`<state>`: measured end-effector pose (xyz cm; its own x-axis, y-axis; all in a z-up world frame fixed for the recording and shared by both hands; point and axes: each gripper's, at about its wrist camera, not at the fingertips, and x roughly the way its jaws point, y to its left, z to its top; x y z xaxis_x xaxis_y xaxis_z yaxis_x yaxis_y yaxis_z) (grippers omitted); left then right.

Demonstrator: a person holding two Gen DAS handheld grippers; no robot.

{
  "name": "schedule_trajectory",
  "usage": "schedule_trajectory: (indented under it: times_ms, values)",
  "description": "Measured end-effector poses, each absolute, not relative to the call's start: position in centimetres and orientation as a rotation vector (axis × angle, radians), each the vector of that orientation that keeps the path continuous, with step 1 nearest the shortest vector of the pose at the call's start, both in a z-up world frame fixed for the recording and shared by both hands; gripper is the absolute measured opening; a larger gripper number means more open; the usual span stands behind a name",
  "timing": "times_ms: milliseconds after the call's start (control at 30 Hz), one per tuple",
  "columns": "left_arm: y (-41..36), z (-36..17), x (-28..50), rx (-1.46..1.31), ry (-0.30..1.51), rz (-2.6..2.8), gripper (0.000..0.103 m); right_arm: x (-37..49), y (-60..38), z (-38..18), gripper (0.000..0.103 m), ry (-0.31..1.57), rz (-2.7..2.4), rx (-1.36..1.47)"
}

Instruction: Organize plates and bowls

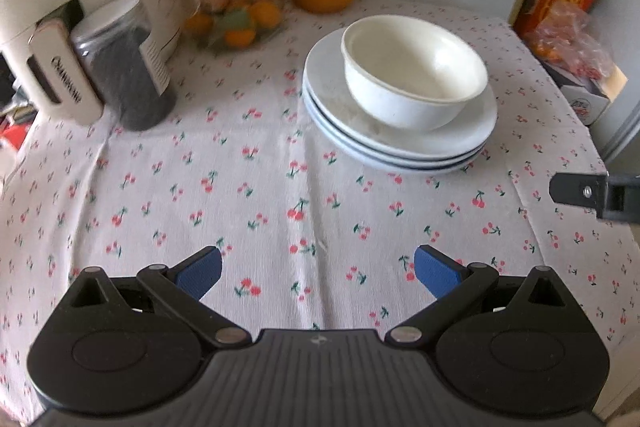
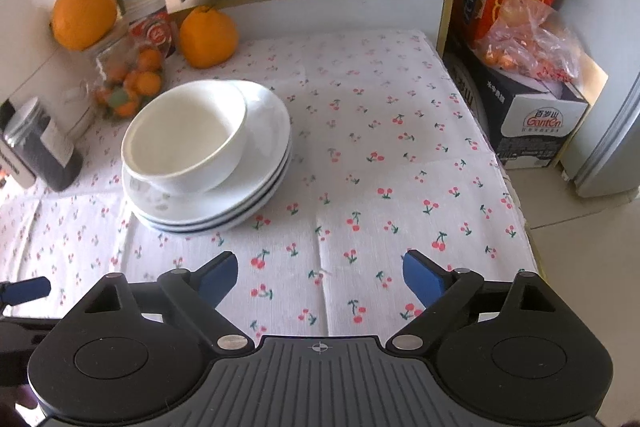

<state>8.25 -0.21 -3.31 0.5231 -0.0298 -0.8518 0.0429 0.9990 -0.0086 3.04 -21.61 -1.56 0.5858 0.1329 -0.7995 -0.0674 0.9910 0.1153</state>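
white bowl (image 2: 188, 139) tilted on stacked plates (image 2: 224, 203), cherry-print cloth (image 2: 380, 167), right gripper (image 2: 320, 277) jaws wide, empty

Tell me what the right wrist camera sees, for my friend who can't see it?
A white bowl sits on stacked white plates on a cherry-print tablecloth. The right hand-held gripper is open and empty.

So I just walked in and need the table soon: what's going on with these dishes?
A person holding a gripper in each hand is tidying dishes. A white bowl sits on a stack of white plates on the cherry-print tablecloth. Both the left gripper and the right gripper are open and empty, hanging over bare cloth short of the stack. Nothing is being held right now.
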Motion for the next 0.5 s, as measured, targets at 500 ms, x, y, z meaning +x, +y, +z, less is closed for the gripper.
schedule_trajectory:
  times_ms: [500]
  values:
    - [-0.3,-3.4,7.9,0.020,1.058,0.031,0.102,2.3,-19.1,-2.4,0.092,1.006,0.168,0.048]
